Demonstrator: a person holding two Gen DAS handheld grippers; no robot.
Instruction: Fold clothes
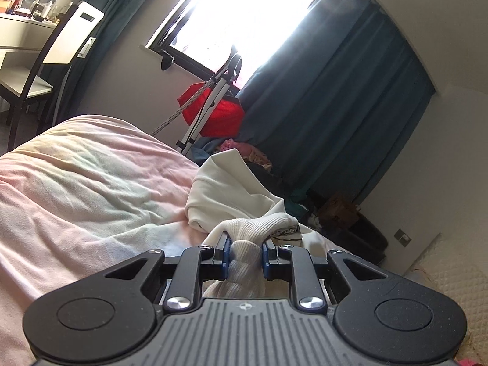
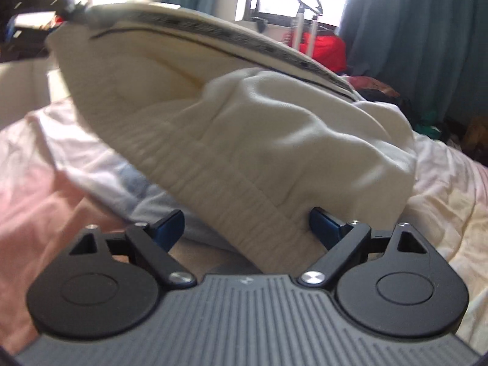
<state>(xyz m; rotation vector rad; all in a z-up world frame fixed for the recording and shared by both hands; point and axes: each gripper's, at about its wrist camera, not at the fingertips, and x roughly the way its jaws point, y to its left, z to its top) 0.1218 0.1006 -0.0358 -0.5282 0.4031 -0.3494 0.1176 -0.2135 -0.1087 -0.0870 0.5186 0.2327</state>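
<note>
Left gripper (image 1: 245,251) pinches the cream garment (image 1: 244,262), hiding its fingertips; right gripper (image 2: 247,228) spread around blurred fabric.

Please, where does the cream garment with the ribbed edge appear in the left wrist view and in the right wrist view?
Left wrist view: cream garment at lower centre, ribbed edge pinched in the left claw.
Right wrist view: it fills the centre, ribbed edge between the open right claw.
Shared landmark: the red bag below the window.

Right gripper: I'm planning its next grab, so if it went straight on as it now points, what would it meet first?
Probably the cream garment: its ribbed band already lies between the open right gripper fingers, apparently unpinched. Depth is unclear.
</note>
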